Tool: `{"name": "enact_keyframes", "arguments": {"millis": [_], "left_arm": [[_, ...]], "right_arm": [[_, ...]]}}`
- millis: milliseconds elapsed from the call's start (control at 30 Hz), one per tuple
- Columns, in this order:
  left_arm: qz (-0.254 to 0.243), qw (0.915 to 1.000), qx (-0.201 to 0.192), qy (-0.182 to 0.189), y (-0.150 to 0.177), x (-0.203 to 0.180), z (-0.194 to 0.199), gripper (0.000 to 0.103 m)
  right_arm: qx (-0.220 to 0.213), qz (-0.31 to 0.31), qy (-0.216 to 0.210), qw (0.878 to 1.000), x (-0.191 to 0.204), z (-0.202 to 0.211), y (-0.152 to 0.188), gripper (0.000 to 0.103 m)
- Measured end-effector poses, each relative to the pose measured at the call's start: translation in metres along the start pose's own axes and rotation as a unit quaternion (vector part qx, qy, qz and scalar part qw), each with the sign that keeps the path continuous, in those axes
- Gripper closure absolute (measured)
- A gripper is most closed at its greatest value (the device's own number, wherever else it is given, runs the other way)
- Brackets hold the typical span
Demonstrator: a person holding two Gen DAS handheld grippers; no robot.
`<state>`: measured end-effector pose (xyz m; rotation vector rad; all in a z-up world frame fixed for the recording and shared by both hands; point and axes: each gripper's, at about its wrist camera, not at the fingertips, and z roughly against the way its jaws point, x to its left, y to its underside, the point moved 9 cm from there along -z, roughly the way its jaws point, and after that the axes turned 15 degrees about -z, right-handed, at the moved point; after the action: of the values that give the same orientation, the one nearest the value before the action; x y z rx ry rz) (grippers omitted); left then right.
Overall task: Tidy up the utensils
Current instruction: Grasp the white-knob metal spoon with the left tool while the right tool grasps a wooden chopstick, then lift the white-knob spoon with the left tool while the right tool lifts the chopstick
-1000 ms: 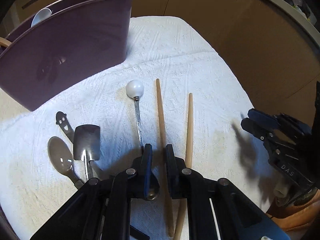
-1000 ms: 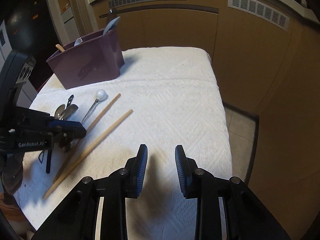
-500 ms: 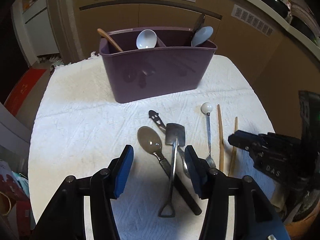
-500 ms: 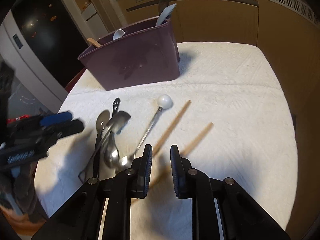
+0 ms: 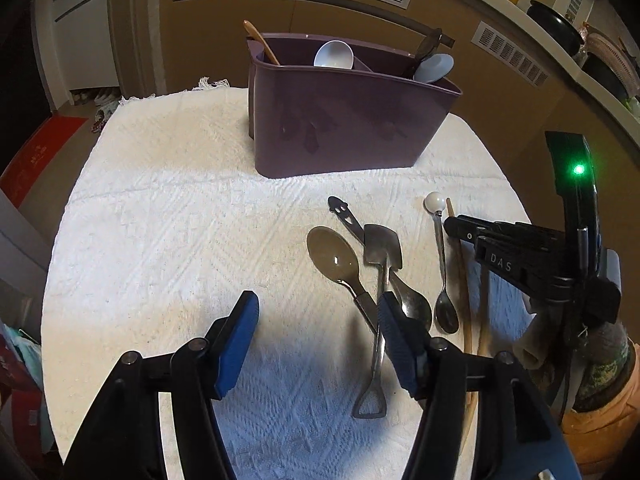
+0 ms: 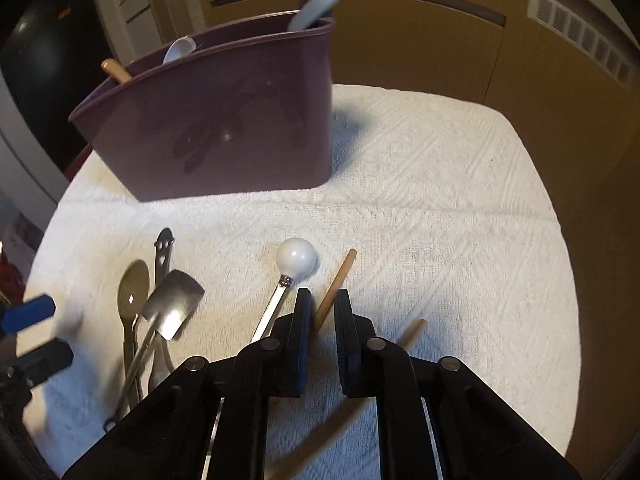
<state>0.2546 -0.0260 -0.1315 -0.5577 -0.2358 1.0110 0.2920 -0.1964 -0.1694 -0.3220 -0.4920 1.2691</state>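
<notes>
A purple utensil caddy stands at the back of the white cloth, also in the right wrist view. Loose utensils lie in front of it: a brown spoon, a shovel-shaped metal utensil, a white-knobbed spoon and two wooden chopsticks. My left gripper is open and empty above the cloth, left of the utensils. My right gripper has its jaws narrowly apart around one chopstick; a grip is not clear. The other chopstick lies to its right.
The caddy holds white ceramic spoons and a wooden utensil. The white cloth covers a small table with edges close on all sides. Brown cabinets stand behind.
My left gripper pulled back leftward and opened wide. My right gripper moved forward and down over the chopsticks and narrowed around one.
</notes>
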Motion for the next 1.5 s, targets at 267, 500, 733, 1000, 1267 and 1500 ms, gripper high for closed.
{"name": "enact_keyframes", "arguments": {"millis": [267, 500, 733, 1000, 1267, 1500], "left_arm": [[-0.066, 0.9968, 0.006, 0.044, -0.026, -0.047, -0.015, 0.045], [-0.118, 0.9905, 0.030, 0.063, -0.076, -0.095, -0.065, 0.060], [-0.129, 0.9895, 0.065, 0.005, -0.099, -0.101, -0.108, 0.063], [-0.136, 0.9880, 0.071, -0.016, -0.099, -0.103, -0.115, 0.075], [-0.128, 0.9904, 0.050, -0.014, -0.088, -0.097, -0.094, 0.084], [-0.084, 0.9961, -0.007, -0.027, -0.062, -0.062, -0.023, 0.084]], "right_arm": [[-0.026, -0.016, -0.032, 0.999, -0.030, 0.038, -0.008, 0.094], [-0.040, -0.038, -0.048, 0.997, -0.065, 0.060, -0.003, 0.098], [-0.023, -0.063, -0.068, 0.995, -0.087, 0.051, 0.012, 0.098], [-0.018, -0.065, -0.078, 0.995, -0.090, 0.049, 0.018, 0.098], [-0.018, -0.057, -0.086, 0.994, -0.079, 0.057, 0.021, 0.098], [-0.001, -0.033, -0.106, 0.994, -0.053, 0.057, 0.028, 0.098]]}}
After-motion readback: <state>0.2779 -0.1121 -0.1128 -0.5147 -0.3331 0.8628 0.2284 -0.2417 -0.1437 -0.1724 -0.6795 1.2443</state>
